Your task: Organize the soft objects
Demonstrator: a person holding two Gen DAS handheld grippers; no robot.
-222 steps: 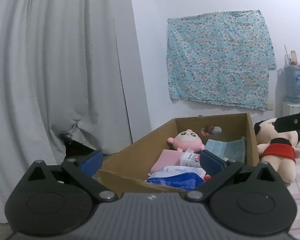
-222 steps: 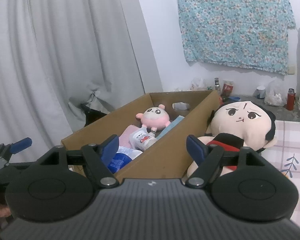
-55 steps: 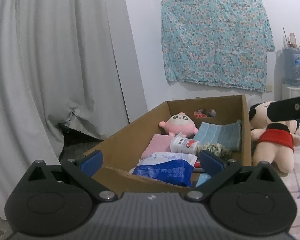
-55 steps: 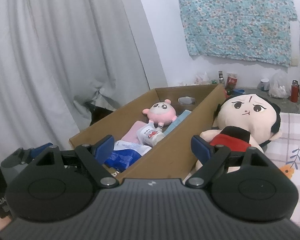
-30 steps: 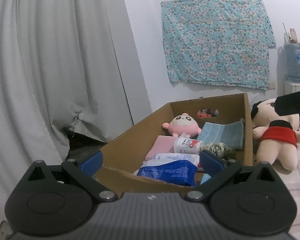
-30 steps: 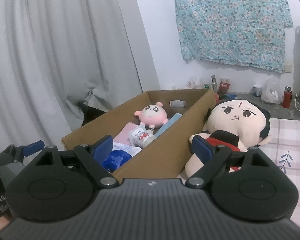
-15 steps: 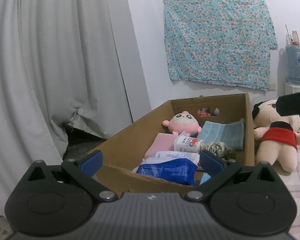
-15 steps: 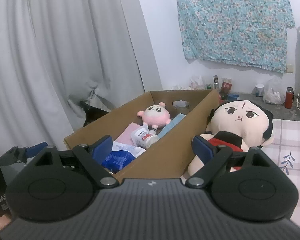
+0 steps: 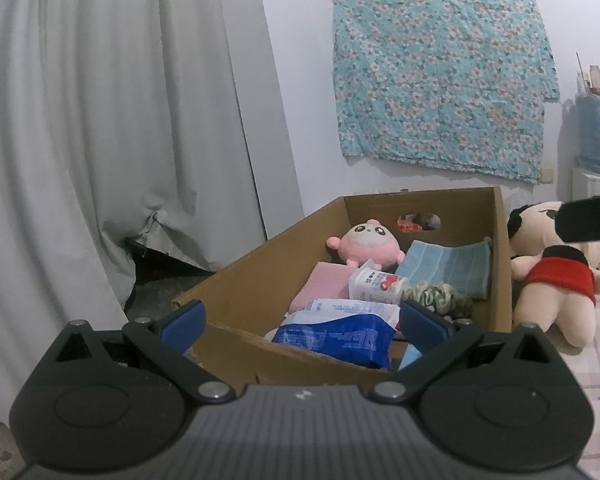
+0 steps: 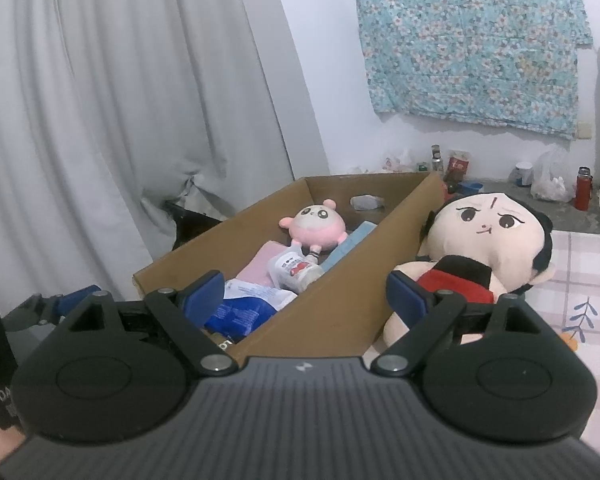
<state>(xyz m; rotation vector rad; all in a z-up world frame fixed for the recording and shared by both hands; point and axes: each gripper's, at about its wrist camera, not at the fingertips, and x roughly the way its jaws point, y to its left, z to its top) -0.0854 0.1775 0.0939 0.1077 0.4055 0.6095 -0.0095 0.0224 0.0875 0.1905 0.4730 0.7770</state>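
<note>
Heads up: both your claws are spread wide and empty, the left gripper point(image 9: 302, 322) over the box point(image 9: 256, 268) near edge, the right gripper point(image 10: 304, 294) straddling its side wall. The doll point(image 10: 484, 240) sits outside at 2 o'clock, touching that wall — close carelessly and you'll likely pinch cardboard, or grab squashy stuffing that slips.

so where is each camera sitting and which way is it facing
Left wrist: sits on the open left gripper, looks forward and slightly down into the cardboard box; its own fingers show, and part of the right gripper at the right edge.
Right wrist: sits on the open right gripper, faces the box's long side wall and the big doll; a fingertip shows lower left.
Shared: box, pink plush, doll, floral cloth, curtain.
</note>
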